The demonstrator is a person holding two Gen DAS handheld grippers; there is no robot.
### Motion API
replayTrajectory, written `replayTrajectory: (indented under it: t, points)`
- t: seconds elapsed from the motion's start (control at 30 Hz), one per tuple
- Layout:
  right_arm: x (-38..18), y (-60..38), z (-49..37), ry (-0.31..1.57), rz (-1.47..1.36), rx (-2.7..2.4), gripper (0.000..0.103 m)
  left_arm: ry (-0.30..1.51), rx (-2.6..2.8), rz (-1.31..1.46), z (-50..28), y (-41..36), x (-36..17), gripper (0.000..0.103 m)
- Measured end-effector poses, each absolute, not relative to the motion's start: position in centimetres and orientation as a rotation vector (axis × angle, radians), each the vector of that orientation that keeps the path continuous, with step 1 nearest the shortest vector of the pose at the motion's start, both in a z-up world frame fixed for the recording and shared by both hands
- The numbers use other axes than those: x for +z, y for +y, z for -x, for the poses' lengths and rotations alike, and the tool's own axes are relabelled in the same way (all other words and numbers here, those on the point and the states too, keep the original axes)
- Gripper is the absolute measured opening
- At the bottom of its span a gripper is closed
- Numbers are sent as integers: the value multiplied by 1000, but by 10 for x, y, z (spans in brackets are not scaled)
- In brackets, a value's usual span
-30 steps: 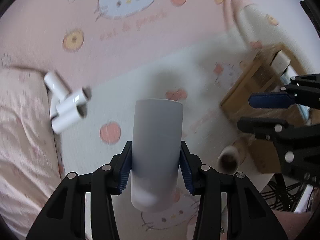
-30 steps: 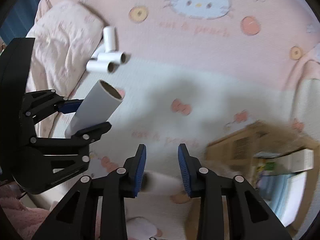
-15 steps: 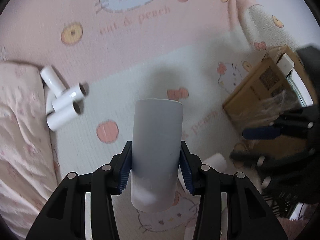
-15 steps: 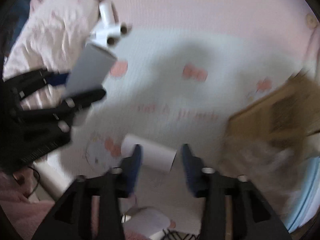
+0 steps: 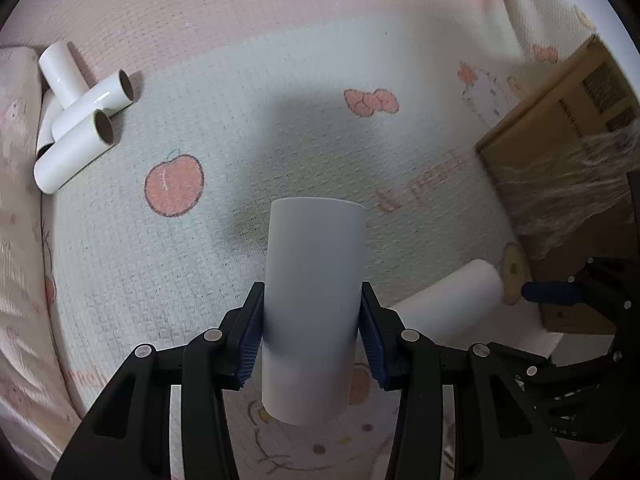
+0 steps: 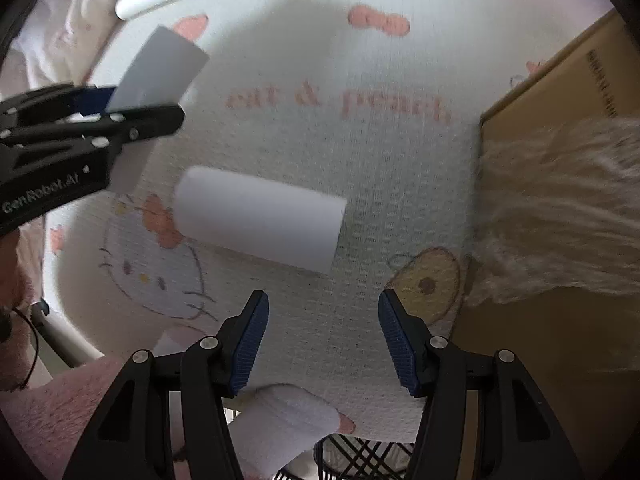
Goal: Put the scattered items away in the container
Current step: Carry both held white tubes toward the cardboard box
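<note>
Gripping a white tube [image 5: 314, 304], left hand-held gripper [image 5: 312, 334] hangs over bedsheet [image 5: 224, 248]; right hand-held gripper [image 6: 323, 338] opening, empty, w/ loose tube [image 6: 260, 218] just ahead, cardboard box [image 6: 560, 92] to its right.

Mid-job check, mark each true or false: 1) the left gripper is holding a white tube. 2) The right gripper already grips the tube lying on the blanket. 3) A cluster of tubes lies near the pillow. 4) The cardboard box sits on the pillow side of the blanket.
1) True: the left gripper has its pads pressed on an upright white tube.
2) False: the right gripper has its jaws opening with nothing between them; the lying tube rests on the blanket beyond its fingertips.
3) True: the tube cluster lies beside the pillow.
4) False: the cardboard box is at the opposite edge.
</note>
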State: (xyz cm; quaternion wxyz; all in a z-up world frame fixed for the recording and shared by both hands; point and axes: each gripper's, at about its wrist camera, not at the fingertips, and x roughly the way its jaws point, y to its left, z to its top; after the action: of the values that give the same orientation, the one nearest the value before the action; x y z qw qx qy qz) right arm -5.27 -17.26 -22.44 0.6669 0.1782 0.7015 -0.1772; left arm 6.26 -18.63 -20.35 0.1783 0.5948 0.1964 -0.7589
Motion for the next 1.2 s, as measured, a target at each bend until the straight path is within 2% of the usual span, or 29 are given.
replayTrajectory:
  t: [0.17, 0.37, 0.53, 0.77, 0.87, 0.97, 1.2]
  points:
    - [-241, -174, 46, 1605, -422, -390, 55, 523, -2148, -1729, -58, -185, -219, 48]
    - [-240, -199, 30, 1523, -516, -437, 55, 544, -2151, -1753, -63, -180, -229, 48]
    - [-230, -222, 17, 1440, -584, -501, 55, 632, -2169, -1742, -66, -178, -229, 48]
    - [-218, -234, 11, 1363, -647, -534, 55, 553, -2202, -1707, -65, -168, -221, 47]
    - [-215, -240, 12, 1354, -672, -538, 56, 542, -2196, -1690, -69, -172, -217, 47]
    - [-214, -239, 14, 1337, -705, -524, 62, 560, -2188, -1677, -74, -181, -213, 47]
    - [-231, -232, 6, 1371, -750, -531, 62, 601, -2146, -1615, -92, -204, -204, 47]
